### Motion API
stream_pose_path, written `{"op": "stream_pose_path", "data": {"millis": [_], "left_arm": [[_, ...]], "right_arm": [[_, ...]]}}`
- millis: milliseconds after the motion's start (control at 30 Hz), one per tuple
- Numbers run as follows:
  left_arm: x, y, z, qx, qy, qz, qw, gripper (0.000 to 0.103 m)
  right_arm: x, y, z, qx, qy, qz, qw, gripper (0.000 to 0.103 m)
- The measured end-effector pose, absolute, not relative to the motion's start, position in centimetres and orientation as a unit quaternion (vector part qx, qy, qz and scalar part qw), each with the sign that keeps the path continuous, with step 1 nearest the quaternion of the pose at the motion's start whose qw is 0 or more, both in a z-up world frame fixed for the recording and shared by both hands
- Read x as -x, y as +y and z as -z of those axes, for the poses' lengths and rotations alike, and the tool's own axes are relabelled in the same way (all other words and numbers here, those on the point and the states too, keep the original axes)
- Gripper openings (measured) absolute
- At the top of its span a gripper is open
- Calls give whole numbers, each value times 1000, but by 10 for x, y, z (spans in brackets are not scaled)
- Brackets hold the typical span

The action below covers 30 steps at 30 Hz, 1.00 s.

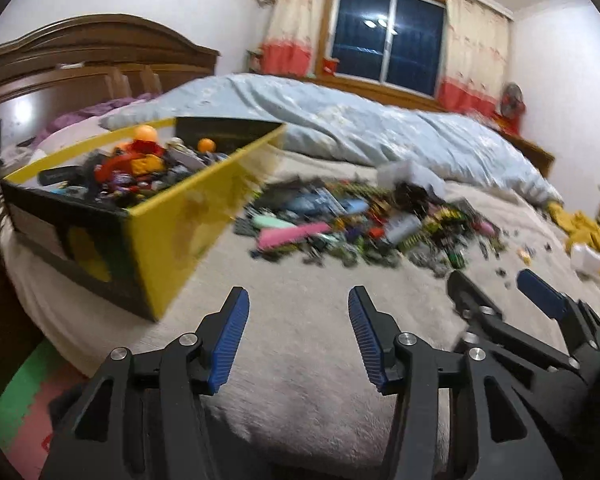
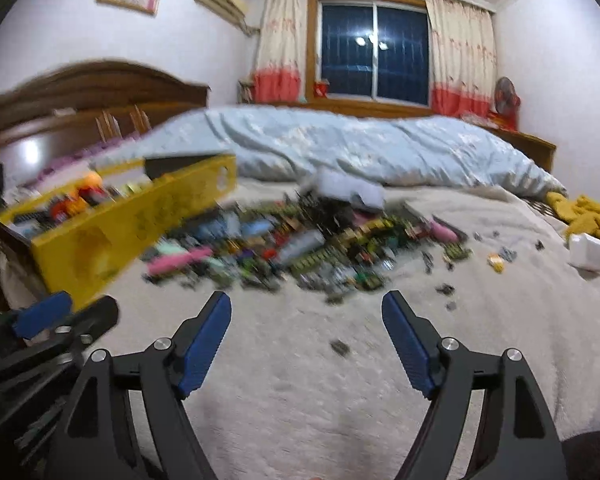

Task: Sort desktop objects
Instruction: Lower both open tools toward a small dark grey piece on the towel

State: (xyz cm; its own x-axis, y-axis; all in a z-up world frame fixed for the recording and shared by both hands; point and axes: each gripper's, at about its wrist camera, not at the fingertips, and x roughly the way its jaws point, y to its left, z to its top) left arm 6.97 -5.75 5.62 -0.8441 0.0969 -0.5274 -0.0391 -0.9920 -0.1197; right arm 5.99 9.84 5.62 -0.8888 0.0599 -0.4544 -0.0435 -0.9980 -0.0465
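A blurred pile of small mixed objects [image 1: 360,224] lies on the beige blanket [image 1: 300,340], with a pink bar [image 1: 291,234] and a grey cylinder [image 1: 402,226] in it. The same pile [image 2: 300,248] shows in the right wrist view. A yellow box [image 1: 187,224] full of toys stands at the left; it is the yellow box [image 2: 111,236] in the other view. My left gripper [image 1: 297,304] is open and holds nothing, short of the pile. My right gripper [image 2: 306,306] is open wide and holds nothing too. It shows beside the left one as the right gripper [image 1: 496,284].
A light blue quilt [image 2: 360,152] lies bunched behind the pile. Yellow cloth [image 2: 592,216] and a white box [image 2: 590,250] sit at the right edge of the bed. A wooden headboard [image 1: 79,64] stands at the left. Loose small bits [image 2: 444,290] are scattered on the blanket.
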Motion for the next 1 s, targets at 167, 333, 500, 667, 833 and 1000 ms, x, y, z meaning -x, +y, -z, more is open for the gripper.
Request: {"op": "stream_pose_path", "data": {"millis": [167,333,500,667,833,1000], "left_arm": [[-64,-51,-52,306,-48,-948,70,54],[-65,-59,-56,300,-68,-948,77,56],[-58,-62,-51,323,-77,-940,83,56],[-53,-66,-49,331,-90,-936,82,56],[-56,-66,-53,318,-97,-936,113,56],[-48,-64,-48,339,-114,-925,129,56]], "right_arm": [[-47,117,-38,296,22,-955,24,79],[-44,125,-18,348,71,-935,15,79],[-55,119,-18,313,57,-947,38,79],[-60,127,-9,309,56,-948,54,79],[-57,120,-3,303,1,-952,52,76],[-46,133,-3,301,39,-951,53,68]]}}
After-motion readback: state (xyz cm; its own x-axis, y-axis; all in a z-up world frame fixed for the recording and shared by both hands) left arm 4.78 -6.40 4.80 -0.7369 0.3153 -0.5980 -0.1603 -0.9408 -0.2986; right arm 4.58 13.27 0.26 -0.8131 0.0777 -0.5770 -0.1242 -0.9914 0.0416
